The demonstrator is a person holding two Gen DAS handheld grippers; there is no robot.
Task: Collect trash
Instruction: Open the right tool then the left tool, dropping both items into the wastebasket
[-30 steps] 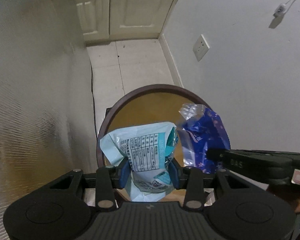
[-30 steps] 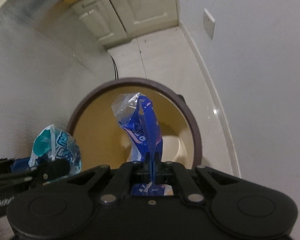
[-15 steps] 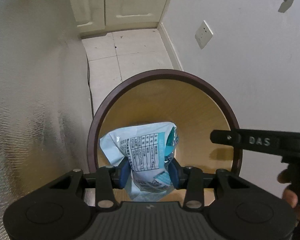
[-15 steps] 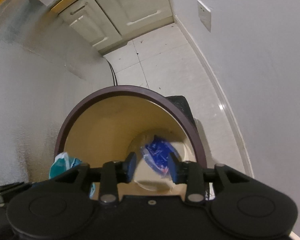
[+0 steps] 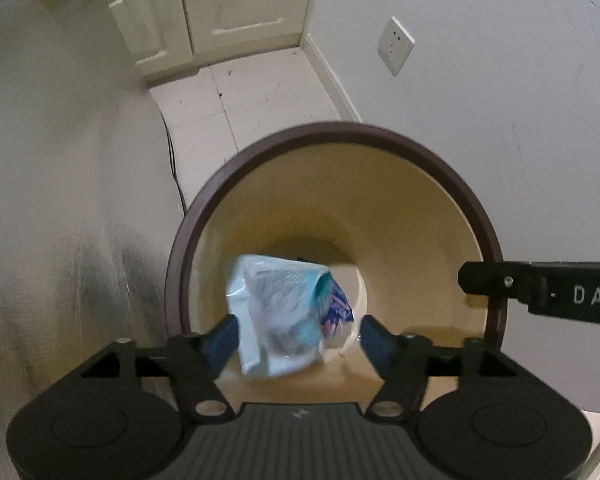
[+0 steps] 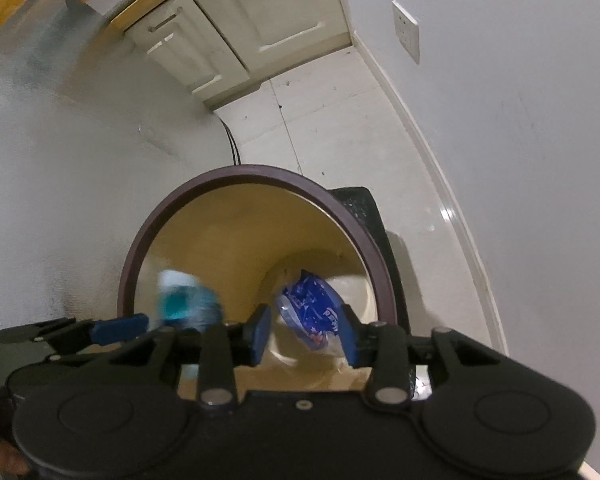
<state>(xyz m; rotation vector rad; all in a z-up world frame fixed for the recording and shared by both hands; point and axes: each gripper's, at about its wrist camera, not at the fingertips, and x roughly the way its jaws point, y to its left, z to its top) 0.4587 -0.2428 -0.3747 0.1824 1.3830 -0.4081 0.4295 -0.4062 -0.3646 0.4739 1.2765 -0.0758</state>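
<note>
A round trash bin with a dark brown rim [image 5: 380, 130] [image 6: 260, 172] and tan inside stands on the floor below both grippers. My left gripper [image 5: 296, 336] is open over it; a pale blue and teal wrapper [image 5: 276, 312] is falling between its fingers, blurred. The same wrapper [image 6: 184, 304] shows blurred in the right wrist view. My right gripper [image 6: 306, 332] is open and empty above the bin. A dark blue wrapper [image 6: 312, 308] lies at the bin's bottom, also partly seen in the left wrist view [image 5: 338, 308].
A silver textured wall [image 5: 60, 200] stands left of the bin. A white wall with a socket [image 5: 396, 46] is on the right. Cream cabinets [image 5: 220, 8] stand at the far end of the tiled floor [image 5: 240, 96]. A cable [image 5: 172, 152] runs behind the bin.
My right gripper opened and dropped the dark blue wrapper into the bin. My left gripper has just opened, and the pale blue wrapper is falling in.
</note>
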